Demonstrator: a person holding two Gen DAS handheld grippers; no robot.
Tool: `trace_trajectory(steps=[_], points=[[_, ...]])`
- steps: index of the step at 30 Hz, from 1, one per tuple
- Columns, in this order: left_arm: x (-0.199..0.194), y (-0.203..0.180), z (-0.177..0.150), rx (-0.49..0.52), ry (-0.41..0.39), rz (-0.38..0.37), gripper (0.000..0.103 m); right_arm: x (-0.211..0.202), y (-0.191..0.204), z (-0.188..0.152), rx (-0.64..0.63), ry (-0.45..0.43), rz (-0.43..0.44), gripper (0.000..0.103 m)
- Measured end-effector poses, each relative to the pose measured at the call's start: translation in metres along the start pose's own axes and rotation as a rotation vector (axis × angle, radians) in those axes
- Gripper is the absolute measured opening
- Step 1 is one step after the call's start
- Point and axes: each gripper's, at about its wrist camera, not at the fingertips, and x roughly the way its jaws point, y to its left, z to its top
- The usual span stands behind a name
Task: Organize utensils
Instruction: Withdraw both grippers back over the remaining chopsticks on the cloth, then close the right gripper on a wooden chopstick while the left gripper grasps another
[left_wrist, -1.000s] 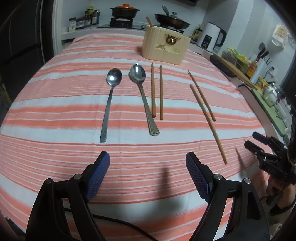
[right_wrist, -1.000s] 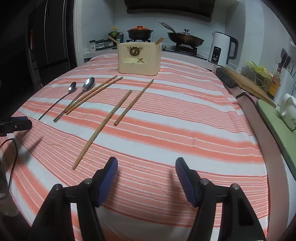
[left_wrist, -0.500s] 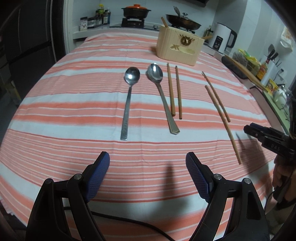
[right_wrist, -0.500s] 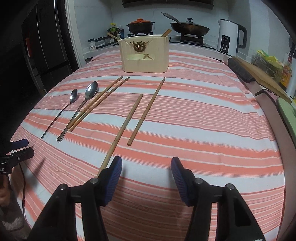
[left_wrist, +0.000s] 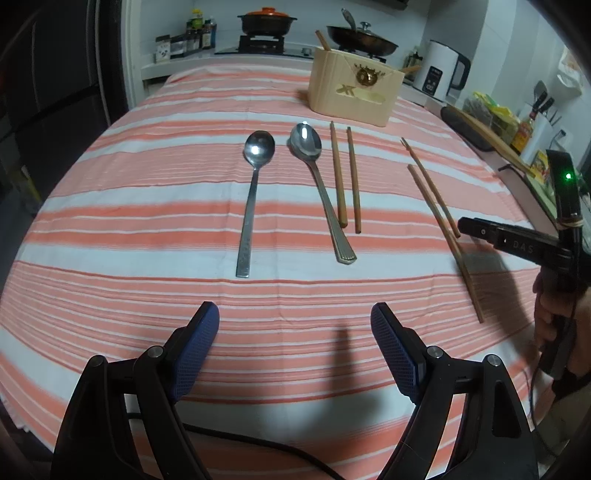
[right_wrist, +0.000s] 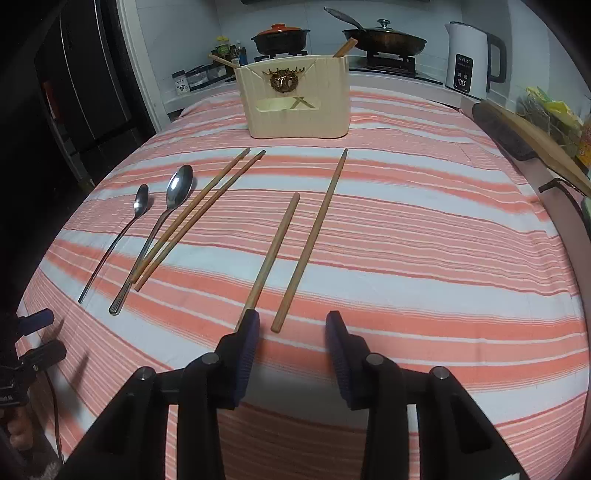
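Two spoons, a small one (left_wrist: 251, 206) and a larger one (left_wrist: 321, 192), lie on the striped cloth beside a pair of brown chopsticks (left_wrist: 347, 177). A second pair of chopsticks (right_wrist: 295, 251) lies to the right. The wooden utensil holder (right_wrist: 295, 107) stands behind them. My right gripper (right_wrist: 292, 325) hovers at the near ends of the second pair. Its jaws are closing; one chopstick's end lies just ahead between them, untouched, and the other runs under the left finger. My left gripper (left_wrist: 293, 317) is open and empty, short of the spoons.
The striped table (right_wrist: 424, 258) ends at a counter on the right with a cutting board (right_wrist: 535, 136) and a white kettle (right_wrist: 469, 59). A stove with a pot and a pan stands behind the holder. A person's hand (left_wrist: 550, 310) holds the right gripper.
My right gripper has moved in over the near ends of the right-hand chopsticks, and its jaws have narrowed. The left gripper stays wide open in about the same place.
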Motion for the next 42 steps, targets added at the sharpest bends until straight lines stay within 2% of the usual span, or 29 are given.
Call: trace_trajectory(steps=[7,10,13,14,20,27,30,33,36,38,42], points=[[0.002,0.003,-0.001,-0.012,0.008,0.005,0.085,0.016,0.003,0.006,-0.011,0.020,-0.015,0.036],[0.004,0.000,0.000,-0.003,0.011,0.003,0.085,0.018,0.004,0.007,-0.027,0.015,-0.038,0.028],[0.006,-0.001,-0.001,-0.001,0.019,0.003,0.085,0.017,0.002,0.006,-0.040,0.014,-0.072,0.015],[0.007,-0.001,-0.001,-0.002,0.022,0.004,0.085,0.017,0.000,0.006,-0.036,0.012,-0.083,0.008],[0.008,-0.002,-0.003,-0.001,0.025,0.002,0.085,0.010,-0.025,0.001,0.034,-0.007,-0.125,0.006],[0.005,-0.011,-0.002,0.016,0.017,-0.015,0.085,-0.006,-0.058,-0.015,0.054,-0.009,-0.232,0.006],[-0.001,-0.034,-0.001,0.072,0.001,-0.064,0.085,-0.014,-0.070,-0.023,0.053,-0.009,-0.269,0.006],[-0.007,-0.073,-0.001,0.167,-0.020,-0.136,0.085,-0.021,-0.079,-0.031,0.052,-0.009,-0.285,0.006],[-0.002,-0.110,-0.002,0.233,-0.004,-0.202,0.085,-0.027,-0.083,-0.037,0.054,-0.013,-0.285,0.006],[0.005,-0.131,-0.003,0.273,0.016,-0.213,0.085,-0.029,-0.085,-0.039,0.051,-0.016,-0.282,0.006],[0.026,-0.161,-0.009,0.355,0.055,-0.166,0.081,-0.033,-0.088,-0.045,0.054,-0.023,-0.266,0.006]])
